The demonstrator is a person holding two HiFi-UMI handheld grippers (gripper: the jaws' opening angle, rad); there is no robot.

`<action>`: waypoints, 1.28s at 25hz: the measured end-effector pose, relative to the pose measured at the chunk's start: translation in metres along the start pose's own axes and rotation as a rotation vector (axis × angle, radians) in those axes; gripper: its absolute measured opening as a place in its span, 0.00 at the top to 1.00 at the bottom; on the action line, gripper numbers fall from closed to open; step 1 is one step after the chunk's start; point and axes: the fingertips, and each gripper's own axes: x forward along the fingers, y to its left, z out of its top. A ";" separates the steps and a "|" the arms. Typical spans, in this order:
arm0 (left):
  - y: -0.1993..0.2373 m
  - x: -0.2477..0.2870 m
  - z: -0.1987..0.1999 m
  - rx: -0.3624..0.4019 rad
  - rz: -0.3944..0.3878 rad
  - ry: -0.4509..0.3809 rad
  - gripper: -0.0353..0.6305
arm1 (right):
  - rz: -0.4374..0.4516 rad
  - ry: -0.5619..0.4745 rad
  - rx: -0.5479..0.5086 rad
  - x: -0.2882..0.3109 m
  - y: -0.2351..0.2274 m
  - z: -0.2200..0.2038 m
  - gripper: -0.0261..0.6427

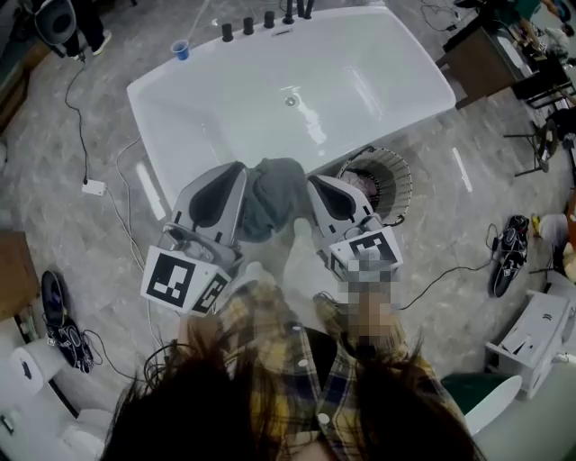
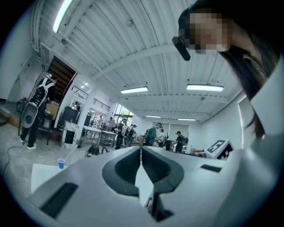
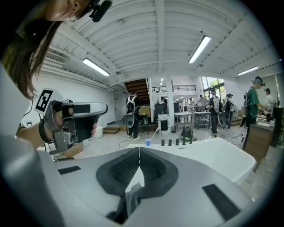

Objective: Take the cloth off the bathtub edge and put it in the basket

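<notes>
Grey mottled floor [image 1: 468,207] spreads through a big workshop hall with strip lights overhead, and people stand at benches far back in both gripper views. A white bathtub [image 1: 387,81] sits in the middle of the floor, its near edge just ahead of the person, whose plaid shirt [image 1: 270,360] fills the bottom of the head view.

The person holds both tools raised side by side over the tub's near edge, tips pointing away from the body. The left tool [image 2: 141,148] is clenched, its two jaws meeting in a thin line at the tip; its own view shows no fabric between them. The right tool [image 3: 139,150] is also clenched, and a fold of grey fabric is pinched low in its jaws.

That fabric is the cloth [image 1: 274,194], a dark grey bundle hanging between the two tools. It rests against the inner side of each and lies over the bathtub's near rim in the head view. Whether it touches the rim I cannot tell.

The basket [image 1: 403,176], round with a ribbed wall, stands on the floor just right of the right tool, close against the tub. Something pale pink lies inside it.

Four black fittings [image 1: 247,27] stand along the tub's far rim. A small blue cup [image 1: 181,49] sits near the far left corner.
</notes>
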 end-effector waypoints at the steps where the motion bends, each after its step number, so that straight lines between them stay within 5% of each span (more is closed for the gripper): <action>1: 0.005 0.011 0.002 0.004 0.016 -0.004 0.91 | 0.018 0.007 -0.009 0.008 -0.008 0.002 0.94; 15: 0.041 0.109 -0.006 0.034 0.264 0.024 0.91 | 0.293 0.060 -0.070 0.087 -0.089 0.022 0.94; 25: 0.061 0.079 -0.050 0.005 0.500 0.107 0.91 | 0.497 0.105 -0.124 0.120 -0.073 0.005 0.94; 32: 0.072 0.063 -0.084 -0.027 0.533 0.176 0.91 | 0.519 0.172 -0.112 0.128 -0.060 -0.025 0.94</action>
